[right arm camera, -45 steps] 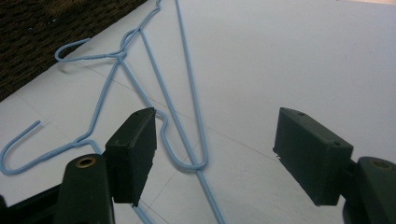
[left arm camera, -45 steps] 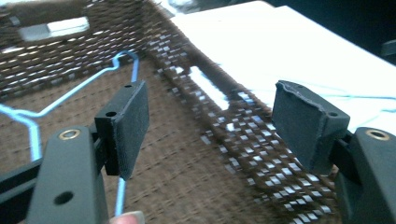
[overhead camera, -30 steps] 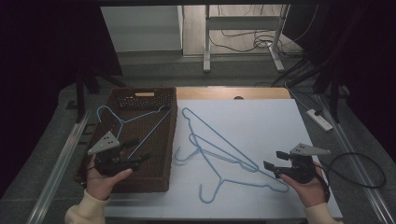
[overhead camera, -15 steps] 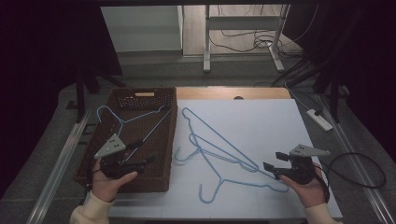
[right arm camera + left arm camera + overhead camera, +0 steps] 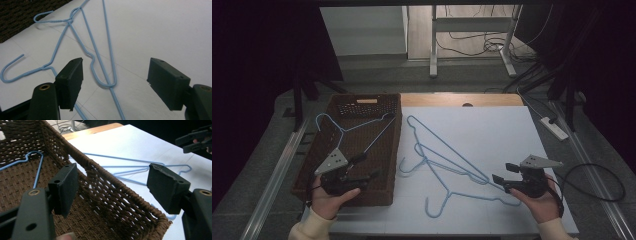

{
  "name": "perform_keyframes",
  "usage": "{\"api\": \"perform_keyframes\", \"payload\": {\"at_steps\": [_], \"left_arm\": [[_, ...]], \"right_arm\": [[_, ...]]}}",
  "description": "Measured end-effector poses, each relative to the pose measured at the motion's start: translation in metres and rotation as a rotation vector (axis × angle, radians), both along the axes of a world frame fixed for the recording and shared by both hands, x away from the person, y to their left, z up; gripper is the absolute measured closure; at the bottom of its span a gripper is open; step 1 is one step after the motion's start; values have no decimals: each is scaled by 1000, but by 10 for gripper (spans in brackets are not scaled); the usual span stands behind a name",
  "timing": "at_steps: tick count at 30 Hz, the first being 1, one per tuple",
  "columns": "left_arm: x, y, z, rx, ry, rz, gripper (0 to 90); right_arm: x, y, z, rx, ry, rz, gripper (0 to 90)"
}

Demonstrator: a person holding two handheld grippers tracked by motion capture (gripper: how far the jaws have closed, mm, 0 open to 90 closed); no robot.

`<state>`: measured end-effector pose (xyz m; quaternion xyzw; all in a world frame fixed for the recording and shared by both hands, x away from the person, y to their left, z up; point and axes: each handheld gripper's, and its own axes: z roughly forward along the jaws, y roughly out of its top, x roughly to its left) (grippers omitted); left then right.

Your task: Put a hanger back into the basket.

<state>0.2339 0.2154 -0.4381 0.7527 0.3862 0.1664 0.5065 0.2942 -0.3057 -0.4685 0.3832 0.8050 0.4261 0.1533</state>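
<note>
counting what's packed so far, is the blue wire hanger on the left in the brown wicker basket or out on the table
In. The blue wire hanger lies inside the brown wicker basket, hook toward its left rim; the left gripper view shows its wire on the woven bottom.

Cream sleeves point(image 5: 319, 223), black tongs point(image 5: 367, 167), grey 3-cornered plates point(image 5: 332, 161), possibly brass rivets point(image 5: 34, 192)

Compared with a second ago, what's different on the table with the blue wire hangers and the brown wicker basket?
Little has changed. The left gripper has drawn slightly back toward the person over the near end of the brown wicker basket, jaws open and empty. The right gripper stayed put, open, by the two blue wire hangers on the white table. The blue wire hanger in the basket has not moved.
</note>
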Motion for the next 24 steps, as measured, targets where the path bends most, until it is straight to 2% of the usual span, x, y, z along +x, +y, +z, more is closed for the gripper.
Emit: {"api": "perform_keyframes", "payload": {"at_steps": [7, 13, 15, 16, 17, 24], "left_arm": [[-1, -5, -3, 9, 6, -18, 268], [0, -8, -6, 18, 13, -28, 268], [0, -8, -7, 19, 14, -30, 268], [0, -8, -7, 20, 14, -29, 268], [0, -8, -7, 19, 15, -30, 268], [-1, -9, -6, 19, 16, -30, 268]], "right_arm": [[2, 5, -2, -22, 7, 6, 294], [7, 16, -2, -63, 5, 13, 305], [10, 23, -1, -80, 5, 24, 306], [13, 33, 0, -107, 7, 44, 307], [13, 33, 0, -107, 7, 44, 307], [33, 77, -2, -207, 50, 157, 315]]}}
